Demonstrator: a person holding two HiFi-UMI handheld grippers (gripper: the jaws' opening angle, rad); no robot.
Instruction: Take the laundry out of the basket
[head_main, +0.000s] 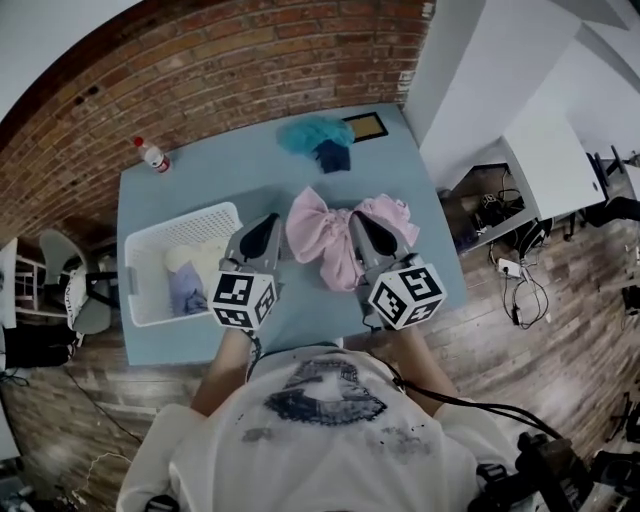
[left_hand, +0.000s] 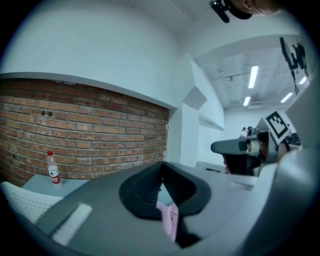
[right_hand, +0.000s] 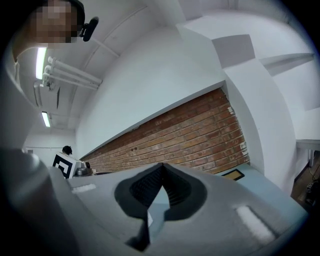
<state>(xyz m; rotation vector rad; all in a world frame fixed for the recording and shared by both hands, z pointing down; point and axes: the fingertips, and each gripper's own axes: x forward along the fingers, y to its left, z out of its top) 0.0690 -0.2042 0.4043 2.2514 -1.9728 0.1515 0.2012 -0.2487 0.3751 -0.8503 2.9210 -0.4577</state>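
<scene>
Far left on the counter (head_main: 200, 185): white laundry basket (head_main: 185, 220), not yet empty. Holds a cream piece (head_main: 192, 258) and a bluish-lavender piece (head_main: 187, 292), side by side toward the near wall. Behind the basket, close to the brick wall (head_main: 200, 70), a water bottle (head_main: 152, 154), apparently no part of the job.

Just right of the basket, the left tongs (head_main: 262, 240). Closed, tips meeting, with a fold of pink cloth pinched low between them in the left gripper view. Grips, by the look of it, the left edge of the pink garment (head_main: 335, 232). Garment itself out of the basket, bunched on the open counter between the two tongs.

Farther back, about centre: a teal cloth (head_main: 312, 132) and a dark blue cloth (head_main: 333, 157), touching each other, likewise out on the counter. Beside them, to the right, a small dark-framed panel (head_main: 366, 125).

Right of centre, the right tongs (head_main: 368, 238). Tips together in the right gripper view. No pink in the gap there, only pale counter and a small white sliver too slight to name. Looks closed on nothing, though poised over the garment's right half.

Judged overall: past halfway. Three pieces out, two left inside. Remaining, most likely: release the pink garment, reach left into the basket, lift out the cream and bluish-lavender pieces.
</scene>
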